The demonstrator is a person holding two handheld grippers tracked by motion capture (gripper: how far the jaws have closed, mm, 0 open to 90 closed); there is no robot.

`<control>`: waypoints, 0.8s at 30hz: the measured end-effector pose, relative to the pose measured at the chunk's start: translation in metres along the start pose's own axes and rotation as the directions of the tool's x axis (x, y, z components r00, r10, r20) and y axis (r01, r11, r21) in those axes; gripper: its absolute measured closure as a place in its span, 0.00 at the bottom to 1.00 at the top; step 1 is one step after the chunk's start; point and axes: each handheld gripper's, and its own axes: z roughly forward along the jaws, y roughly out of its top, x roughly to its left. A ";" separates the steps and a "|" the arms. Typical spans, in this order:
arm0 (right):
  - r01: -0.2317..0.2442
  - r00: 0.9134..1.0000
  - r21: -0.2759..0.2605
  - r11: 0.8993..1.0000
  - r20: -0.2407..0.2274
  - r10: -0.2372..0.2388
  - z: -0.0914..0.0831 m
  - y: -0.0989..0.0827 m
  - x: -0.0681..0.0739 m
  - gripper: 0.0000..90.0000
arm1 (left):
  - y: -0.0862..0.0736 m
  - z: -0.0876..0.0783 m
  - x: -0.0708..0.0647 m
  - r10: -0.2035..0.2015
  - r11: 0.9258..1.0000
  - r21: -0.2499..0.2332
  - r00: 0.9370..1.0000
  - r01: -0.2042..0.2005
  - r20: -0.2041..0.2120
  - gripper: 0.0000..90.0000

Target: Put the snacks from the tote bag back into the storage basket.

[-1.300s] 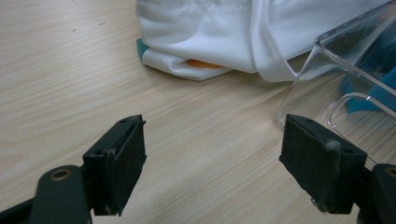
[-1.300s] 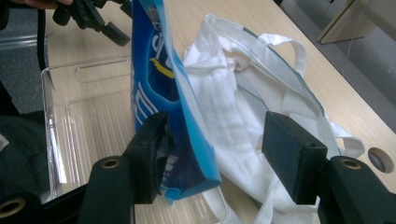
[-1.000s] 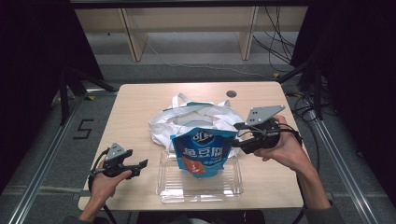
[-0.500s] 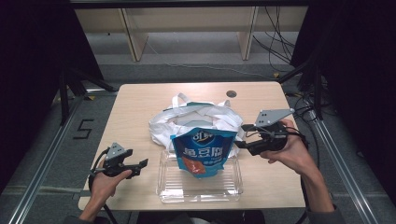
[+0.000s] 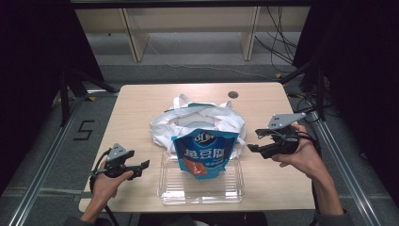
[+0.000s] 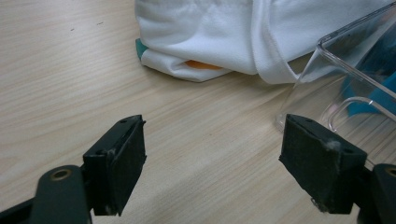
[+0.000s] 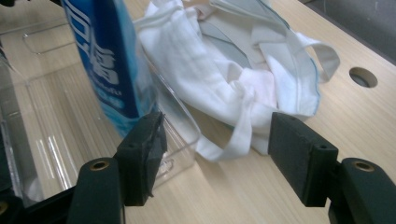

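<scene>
A blue snack bag [image 5: 204, 153] stands upright in a clear plastic bin [image 5: 202, 188] at the table's near middle. Behind it lies a crumpled white cloth bag [image 5: 197, 120] with loop handles. My right gripper [image 5: 252, 141] is open, held in a hand just right of the bin, its jaws toward the snack bag [image 7: 109, 60] and the cloth bag [image 7: 233, 70]. My left gripper [image 5: 142, 166] is open too, low over the table left of the bin. Its own view shows its open jaws [image 6: 212, 163], the bin's corner [image 6: 327, 79] and the cloth bag's edge [image 6: 210, 37] ahead.
The wooden table [image 5: 141, 108] has a round cable hole [image 5: 233, 94] at its far right. Shelving [image 5: 188, 28] stands beyond the table, with cables on the floor. Bare tabletop lies at the far left and the near right.
My right gripper has drawn back to the right, away from the snack bag, and dropped a little lower. The left gripper has stayed put.
</scene>
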 end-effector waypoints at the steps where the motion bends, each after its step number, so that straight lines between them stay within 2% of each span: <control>1: 0.003 1.000 0.006 1.000 -0.001 -0.003 0.000 -0.002 -0.003 0.41 | 0.000 0.000 0.000 -0.002 1.000 -0.006 1.000 0.002 0.000 0.24; 2: -0.019 1.000 0.007 1.000 0.004 0.019 0.000 -0.003 -0.003 0.41 | 0.000 -0.001 0.000 0.000 1.000 0.000 1.000 0.000 -0.002 0.24; 5: -0.024 1.000 0.022 0.999 0.008 0.024 0.000 -0.007 -0.009 0.41 | -0.001 -0.001 0.001 0.008 1.000 0.003 1.000 -0.008 -0.005 0.24; 8: -0.057 0.998 0.031 0.998 0.029 0.056 0.003 -0.015 -0.016 0.41 | 0.000 -0.001 0.000 0.008 1.000 -0.003 1.000 -0.008 -0.003 0.24; 9: -0.072 0.997 0.042 0.996 0.029 0.071 0.004 -0.017 -0.016 0.40 | 0.001 -0.001 -0.001 0.024 1.000 0.005 1.000 -0.024 -0.003 0.24; 10: -0.075 0.997 0.045 0.996 0.028 0.074 0.004 -0.019 -0.018 0.40 | 0.000 -0.001 -0.001 0.023 1.000 0.003 1.000 -0.023 0.001 0.24; 11: -0.074 0.997 0.018 0.997 0.040 0.073 0.008 -0.021 -0.019 0.40 | 0.000 -0.001 -0.002 0.016 1.000 0.001 1.000 -0.016 0.001 0.24; 12: -0.072 0.997 0.037 0.997 0.042 0.070 0.006 -0.022 -0.020 0.40 | 0.000 -0.002 -0.002 0.024 1.000 -0.002 1.000 -0.024 -0.001 0.24; 13: -0.095 0.995 0.037 0.995 0.045 0.093 0.007 -0.023 -0.020 0.40 | 0.000 -0.003 -0.002 0.027 1.000 0.001 1.000 -0.027 -0.002 0.24; 16: -0.096 0.994 0.025 0.995 0.056 0.094 0.010 -0.027 -0.020 0.38 | -0.001 -0.002 -0.002 0.018 1.000 -0.002 1.000 -0.018 0.003 0.24; 18: -0.136 0.989 0.022 0.991 0.068 0.134 0.013 -0.033 -0.016 0.35 | -0.001 -0.003 -0.002 0.027 1.000 0.003 1.000 -0.027 0.000 0.24; 19: -0.131 0.989 0.026 0.991 0.068 0.129 0.014 -0.035 -0.016 0.34 | 0.000 -0.003 -0.002 0.032 0.999 0.000 0.999 -0.032 0.000 0.24; 20: -0.120 0.990 0.004 0.993 0.081 0.119 0.016 -0.038 -0.016 0.34 | -0.001 -0.003 -0.003 0.021 1.000 -0.004 1.000 -0.021 0.003 0.24; 22: -0.125 0.989 0.000 0.992 0.080 0.125 0.017 -0.040 -0.016 0.32 | -0.001 -0.003 -0.003 0.025 1.000 -0.002 1.000 -0.025 0.003 0.24; 23: -0.153 0.983 -0.023 0.988 0.096 0.154 0.018 -0.046 -0.013 0.30 | -0.001 -0.003 -0.003 0.028 1.000 0.000 1.000 -0.028 0.005 0.24; 24: -0.167 0.982 -0.026 0.986 0.089 0.169 0.019 -0.049 -0.012 0.30 | -0.001 -0.003 -0.003 0.027 1.000 0.000 1.000 -0.027 0.004 0.24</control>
